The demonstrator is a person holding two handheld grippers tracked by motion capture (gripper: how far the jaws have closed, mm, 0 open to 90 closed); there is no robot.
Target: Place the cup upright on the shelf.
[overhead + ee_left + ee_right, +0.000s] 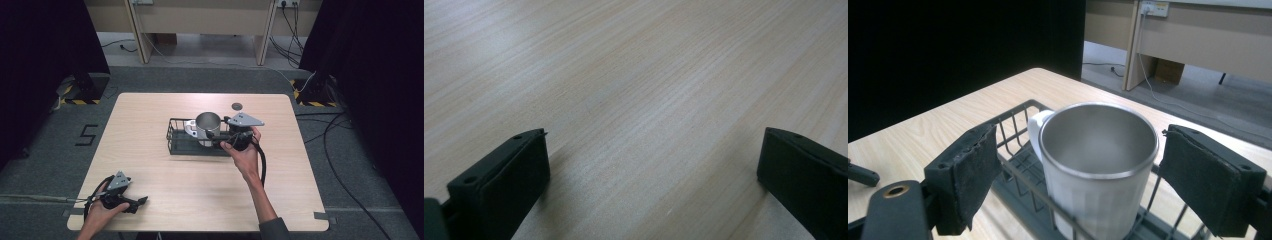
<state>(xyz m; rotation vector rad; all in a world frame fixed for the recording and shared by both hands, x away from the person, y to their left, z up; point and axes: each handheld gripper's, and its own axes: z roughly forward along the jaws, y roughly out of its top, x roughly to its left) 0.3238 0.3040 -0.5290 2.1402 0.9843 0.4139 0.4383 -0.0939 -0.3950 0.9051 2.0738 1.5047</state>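
At centre frame, a steel mug (207, 126) stands upright in a black wire basket (176, 136) on the table (165, 185). The right tool (1075, 175) straddles it, jaws wide. Closing squarely on the mug's walls should avoid snagging wire. The left tool (134, 204), lower left, rests wide open.

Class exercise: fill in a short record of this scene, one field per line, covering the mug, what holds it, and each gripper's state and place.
mug: metal mug, upright, white handle, inside looks empty
holder: black wire basket, mug stands in it
right gripper: right gripper, open, jaws either side of the mug, one seems to touch its rim
left gripper: left gripper, open, low over bare table, near corner
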